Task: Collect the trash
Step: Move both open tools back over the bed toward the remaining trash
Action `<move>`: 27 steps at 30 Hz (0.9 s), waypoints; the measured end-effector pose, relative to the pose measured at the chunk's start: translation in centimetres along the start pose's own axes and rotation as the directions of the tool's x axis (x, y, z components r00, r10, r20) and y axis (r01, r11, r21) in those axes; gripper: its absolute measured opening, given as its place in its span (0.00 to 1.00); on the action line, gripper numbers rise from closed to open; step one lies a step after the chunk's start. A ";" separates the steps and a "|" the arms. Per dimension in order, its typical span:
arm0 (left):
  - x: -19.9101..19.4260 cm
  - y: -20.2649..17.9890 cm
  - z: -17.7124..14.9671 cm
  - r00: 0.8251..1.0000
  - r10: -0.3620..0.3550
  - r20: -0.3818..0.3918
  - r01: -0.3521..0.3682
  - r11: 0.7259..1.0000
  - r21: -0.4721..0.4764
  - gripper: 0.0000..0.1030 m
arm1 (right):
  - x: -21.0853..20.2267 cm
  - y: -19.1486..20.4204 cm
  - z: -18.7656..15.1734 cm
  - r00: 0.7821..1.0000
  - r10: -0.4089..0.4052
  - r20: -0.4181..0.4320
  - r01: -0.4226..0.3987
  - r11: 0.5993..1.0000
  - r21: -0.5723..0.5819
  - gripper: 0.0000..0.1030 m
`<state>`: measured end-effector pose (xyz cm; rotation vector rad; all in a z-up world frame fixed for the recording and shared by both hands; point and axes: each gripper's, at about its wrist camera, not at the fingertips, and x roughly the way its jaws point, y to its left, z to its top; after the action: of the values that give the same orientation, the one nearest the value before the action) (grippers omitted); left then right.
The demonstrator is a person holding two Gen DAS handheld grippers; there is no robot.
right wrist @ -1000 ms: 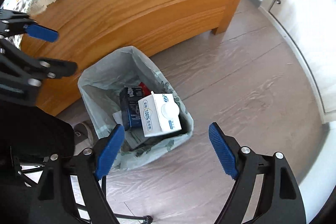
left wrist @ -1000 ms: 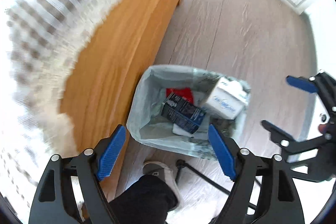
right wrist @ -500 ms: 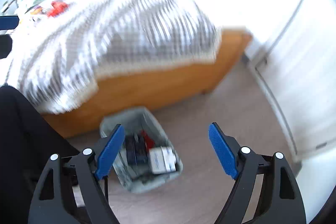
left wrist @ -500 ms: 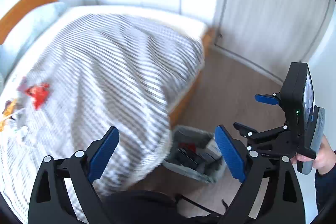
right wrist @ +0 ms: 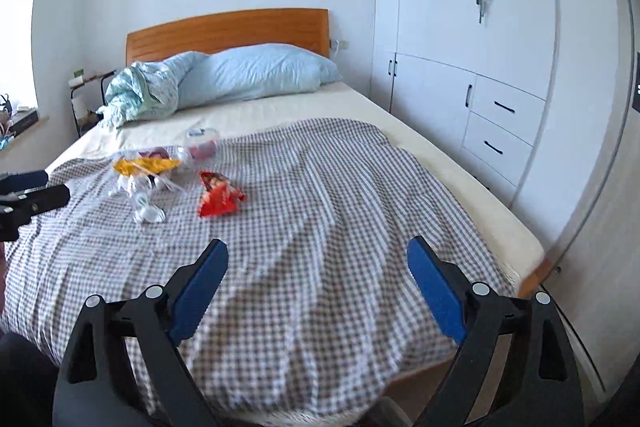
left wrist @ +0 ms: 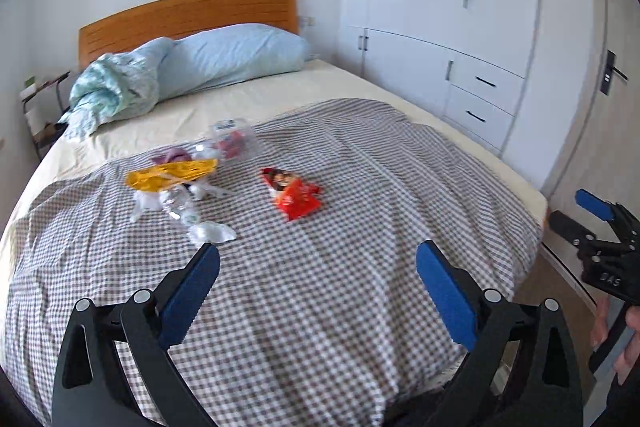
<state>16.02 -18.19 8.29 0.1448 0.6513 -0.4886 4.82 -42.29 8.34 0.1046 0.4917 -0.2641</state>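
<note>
Trash lies on the checked bedspread (left wrist: 360,287): a red snack wrapper (left wrist: 294,194) (right wrist: 218,199), a yellow wrapper (left wrist: 170,175) (right wrist: 144,165), crumpled white and clear plastic (left wrist: 188,213) (right wrist: 144,205), and a clear plastic tub (left wrist: 232,139) (right wrist: 200,143) behind them. My left gripper (left wrist: 318,291) is open and empty above the foot of the bed. My right gripper (right wrist: 318,285) is open and empty, also above the foot. Each gripper shows at the edge of the other's view. The trash bin is out of sight.
A blue pillow (left wrist: 232,57) and a crumpled blue cloth (left wrist: 114,89) lie at the wooden headboard (left wrist: 188,17). White wardrobes with drawers (left wrist: 476,95) run along the right wall. A bedside shelf (right wrist: 82,87) stands at the far left.
Both grippers have swung up from the lined bin on the floor to face the bed top. The bin has dropped out of view and the trash on the bedspread has come into view.
</note>
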 end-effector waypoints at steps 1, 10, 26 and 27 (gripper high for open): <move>0.9 1.9 -0.1 1.000 0.029 -0.011 -0.030 0.999 -0.035 0.93 | 0.7 1.3 0.4 1.000 0.021 0.012 -0.021 1.000 0.010 0.85; 7.1 16.2 -5.0 0.992 0.123 0.034 -0.100 0.912 -0.397 0.93 | 10.8 13.9 3.2 0.991 0.132 -0.024 -0.130 0.989 0.067 0.85; 21.3 19.5 -3.2 0.966 0.217 -0.139 -0.250 0.917 -0.310 0.93 | 21.6 14.9 0.7 0.957 0.106 -0.270 -0.059 0.982 0.178 0.85; 23.2 19.2 -2.2 0.962 0.228 -0.151 -0.262 0.924 -0.277 0.93 | 21.9 14.5 0.6 0.953 0.119 -0.280 -0.064 0.978 0.199 0.85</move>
<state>39.92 -9.81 -8.03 -0.0294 0.8012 -0.1371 27.69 -33.37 -1.10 0.3543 0.7519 -0.2036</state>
